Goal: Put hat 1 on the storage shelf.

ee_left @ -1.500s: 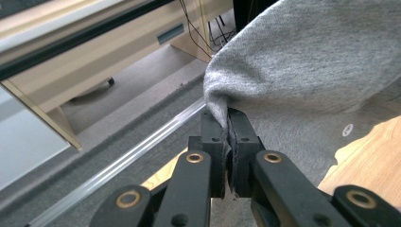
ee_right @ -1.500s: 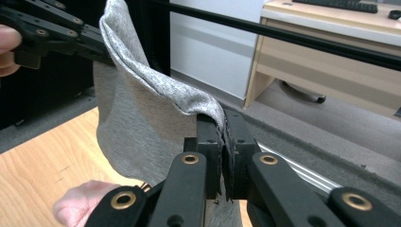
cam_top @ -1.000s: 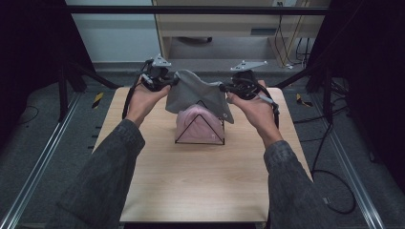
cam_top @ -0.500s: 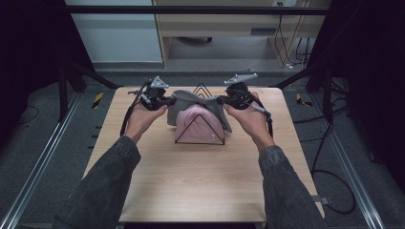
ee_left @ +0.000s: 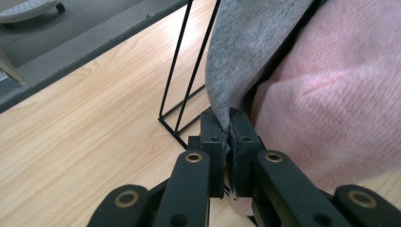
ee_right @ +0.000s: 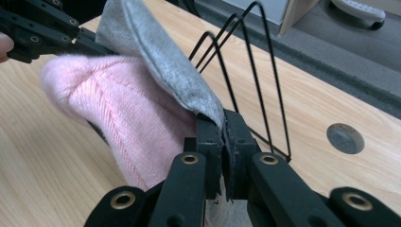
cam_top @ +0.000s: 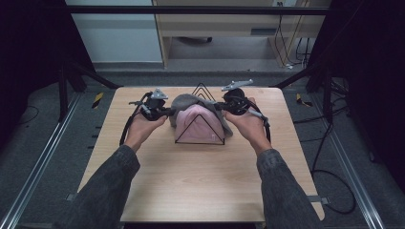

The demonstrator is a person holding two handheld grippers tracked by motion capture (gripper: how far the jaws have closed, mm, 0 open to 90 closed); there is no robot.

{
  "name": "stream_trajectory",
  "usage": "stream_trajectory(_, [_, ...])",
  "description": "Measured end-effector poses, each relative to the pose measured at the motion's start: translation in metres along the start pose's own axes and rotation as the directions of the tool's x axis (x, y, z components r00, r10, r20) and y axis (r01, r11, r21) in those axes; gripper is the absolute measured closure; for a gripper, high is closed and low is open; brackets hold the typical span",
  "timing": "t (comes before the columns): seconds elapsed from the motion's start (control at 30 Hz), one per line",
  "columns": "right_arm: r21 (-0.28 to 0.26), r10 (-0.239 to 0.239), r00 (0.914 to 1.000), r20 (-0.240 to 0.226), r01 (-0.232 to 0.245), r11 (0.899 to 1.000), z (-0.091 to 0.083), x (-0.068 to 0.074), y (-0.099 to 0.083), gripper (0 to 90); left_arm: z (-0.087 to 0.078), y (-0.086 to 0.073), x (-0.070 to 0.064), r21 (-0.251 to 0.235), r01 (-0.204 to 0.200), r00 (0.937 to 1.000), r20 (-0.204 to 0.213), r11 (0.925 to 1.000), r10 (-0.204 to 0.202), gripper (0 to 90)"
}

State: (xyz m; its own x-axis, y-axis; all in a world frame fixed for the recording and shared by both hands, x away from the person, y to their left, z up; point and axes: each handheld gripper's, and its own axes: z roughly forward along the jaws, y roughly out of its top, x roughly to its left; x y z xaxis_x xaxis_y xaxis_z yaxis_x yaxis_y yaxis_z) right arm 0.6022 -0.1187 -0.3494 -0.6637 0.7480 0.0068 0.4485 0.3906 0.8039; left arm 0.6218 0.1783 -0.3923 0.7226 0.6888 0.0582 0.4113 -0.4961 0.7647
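Note:
A black wire rack [cam_top: 200,128] with triangular dividers stands mid-table. A pink knitted cloth [cam_top: 198,125] hangs over it. A grey cloth [cam_top: 184,102] is stretched behind and over the pink one. My left gripper [cam_top: 167,111] is shut on the grey cloth's left edge [ee_left: 246,56], beside the rack wires [ee_left: 182,71]. My right gripper [cam_top: 220,108] is shut on its right edge [ee_right: 184,80], with the pink cloth [ee_right: 113,113] just left of its jaws. The left gripper [ee_right: 101,48] appears far off in the right gripper view.
The wooden table [cam_top: 200,181] has free surface in front of the rack. A round hole [ee_right: 345,138] sits in the tabletop near the right gripper. Metal frame rails run along both sides of the table.
Both grippers have lowered the grey cloth from above the rack down onto it and moved away from the person. The cloth now drapes behind the pink one.

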Motion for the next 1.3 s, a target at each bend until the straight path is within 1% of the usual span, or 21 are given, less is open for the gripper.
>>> stream_trajectory(0.23, [0.003,-0.006,0.9999,-0.011,0.006,1.000,0.005,0.006,-0.003,86.7,0.002,-0.006,-0.002,0.003,0.006,1.0000,0.000,1.0000,-0.006,86.6])
stream_trajectory(0.3, [0.005,-0.006,1.0000,-0.006,0.006,1.000,0.005,0.008,-0.003,83.8,0.002,-0.009,-0.003,0.001,0.010,0.9999,0.007,1.0000,-0.010,85.2])
stream_trajectory(0.33, [-0.002,-0.001,1.0000,-0.005,0.001,1.000,0.003,0.008,-0.003,79.0,0.001,-0.010,-0.003,-0.002,0.012,0.9999,0.006,0.9999,-0.012,81.8])
stream_trajectory(0.37, [-0.009,0.001,1.0000,-0.010,-0.001,1.000,0.002,0.007,-0.003,75.0,-0.002,-0.011,-0.005,-0.015,0.025,0.9997,0.000,0.9996,-0.025,77.6])
stream_trajectory(0.4, [-0.011,0.006,0.9998,-0.018,-0.006,1.000,0.000,0.007,-0.003,69.6,-0.004,-0.011,-0.006,-0.024,0.032,0.9994,-0.009,0.9992,-0.032,71.3])
stream_trajectory(0.43, [-0.016,0.010,0.9998,-0.020,-0.010,1.000,-0.003,0.007,-0.003,64.3,-0.008,-0.011,-0.007,-0.033,0.023,0.9996,-0.018,0.9992,-0.023,66.9])
stream_trajectory(0.47, [-0.016,0.010,0.9998,-0.020,-0.010,1.000,-0.003,0.007,-0.003,64.3,-0.008,-0.011,-0.007,-0.033,0.023,0.9996,-0.018,0.9992,-0.023,64.5])
stream_trajectory(0.5, [-0.030,0.010,0.9999,-0.010,-0.010,0.999,-0.011,0.007,-0.003,58.2,-0.013,-0.010,-0.010,-0.036,0.007,0.9992,-0.040,0.9993,-0.009,60.7])
stream_trajectory(0.53, [-0.037,0.013,0.9999,-0.010,-0.014,0.999,-0.015,0.007,-0.004,56.1,-0.017,-0.009,-0.011,-0.042,0.012,0.9988,-0.046,0.9990,-0.014,57.8])
stream_trajectory(0.6, [-0.050,0.011,0.9999,-0.002,-0.011,0.999,-0.021,0.007,-0.004,48.6,-0.022,-0.008,-0.013,-0.053,0.024,0.9981,-0.055,0.9983,-0.027,50.5])
stream_trajectory(0.7, [-0.067,0.012,0.9999,0.012,-0.011,0.998,-0.031,0.008,-0.004,39.2,-0.031,-0.006,-0.016,-0.065,0.016,0.9977,-0.064,0.9978,-0.020,39.9])
stream_trajectory(0.8, [-0.078,0.008,0.9996,0.025,-0.006,0.997,-0.040,0.010,-0.005,31.6,-0.038,-0.007,-0.019,-0.067,0.014,0.9974,-0.069,0.9976,-0.018,31.4])
stream_trajectory(0.87, [-0.082,0.009,0.9993,0.036,-0.006,0.997,-0.046,0.011,-0.007,28.4,-0.044,-0.011,-0.022,-0.051,0.005,0.9970,-0.076,0.9987,-0.009,26.3])
stream_trajectory(0.97, [-0.091,0.022,0.9981,0.058,-0.016,0.996,-0.055,0.010,-0.011,22.7,-0.052,-0.020,-0.025,-0.039,0.021,0.9982,-0.055,0.9990,-0.024,17.2])
stream_trajectory(1.03, [-0.099,0.035,0.9963,0.078,-0.027,0.995,-0.063,0.008,-0.017,19.0,-0.058,-0.026,-0.026,-0.030,0.016,0.9983,-0.055,0.9994,-0.018,11.3])
stream_trajectory(1.17, [-0.100,0.056,0.9927,0.107,-0.045,0.994,-0.074,0.001,-0.028,13.8,-0.069,-0.039,-0.026,-0.031,0.018,0.9981,-0.058,0.9994,-0.020,7.1])
stream_trajectory(1.27, [-0.101,0.079,0.9895,0.121,-0.066,0.993,-0.080,-0.004,-0.037,12.5,-0.078,-0.050,-0.025,-0.026,0.023,0.9977,-0.063,0.9994,-0.025,5.8])
stream_trajectory(1.3, [-0.102,0.086,0.9886,0.123,-0.074,0.992,-0.081,-0.005,-0.040,11.9,-0.078,-0.050,-0.025,-0.026,0.023,0.9977,-0.063,0.9994,-0.025,5.8])
